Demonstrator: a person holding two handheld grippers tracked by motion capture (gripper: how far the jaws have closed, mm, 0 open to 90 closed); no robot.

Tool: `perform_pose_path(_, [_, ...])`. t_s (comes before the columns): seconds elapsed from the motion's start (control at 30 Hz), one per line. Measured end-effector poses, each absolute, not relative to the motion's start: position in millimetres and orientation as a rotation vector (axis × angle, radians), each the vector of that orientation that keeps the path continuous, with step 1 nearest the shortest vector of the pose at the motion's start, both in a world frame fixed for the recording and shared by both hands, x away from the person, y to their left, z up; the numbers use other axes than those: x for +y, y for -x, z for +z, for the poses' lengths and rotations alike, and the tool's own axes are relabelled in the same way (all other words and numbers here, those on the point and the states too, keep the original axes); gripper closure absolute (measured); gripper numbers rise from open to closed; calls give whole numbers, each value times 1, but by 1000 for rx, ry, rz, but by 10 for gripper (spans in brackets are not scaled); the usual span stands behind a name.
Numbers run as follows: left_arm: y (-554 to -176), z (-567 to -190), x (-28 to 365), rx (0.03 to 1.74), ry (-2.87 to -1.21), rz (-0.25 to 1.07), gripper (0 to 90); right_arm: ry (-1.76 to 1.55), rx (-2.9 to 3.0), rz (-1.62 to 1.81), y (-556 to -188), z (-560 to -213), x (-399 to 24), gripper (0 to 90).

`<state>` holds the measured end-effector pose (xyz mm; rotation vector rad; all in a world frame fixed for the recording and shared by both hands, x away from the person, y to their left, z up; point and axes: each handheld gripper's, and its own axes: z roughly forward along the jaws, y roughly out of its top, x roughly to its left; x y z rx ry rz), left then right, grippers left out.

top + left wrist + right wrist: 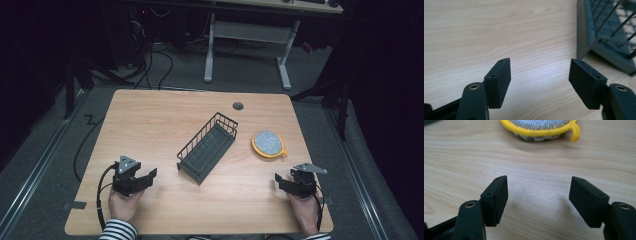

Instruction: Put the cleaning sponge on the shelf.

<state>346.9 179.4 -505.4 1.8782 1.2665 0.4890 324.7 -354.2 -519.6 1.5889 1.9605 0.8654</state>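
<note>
Near table's front edge: left gripper [145, 176] and right gripper [281, 181] level, fingers spread, nothing between.

Wire basket [207, 146] mid-table [150, 120]; scrub pad [268, 143] just right of it, apart.
</note>
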Motion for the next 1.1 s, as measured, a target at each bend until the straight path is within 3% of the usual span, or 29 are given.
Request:
perform_pose_path(0.57, [-351,-536,177,1318,-1937,533,332,-1606,1937,1002,-343,-490,-367,387])
perform_pose_path(1.1, [-353,-536,169,1322,-1973,569,281,-1677,1919,977,-407,-480,-373,383])
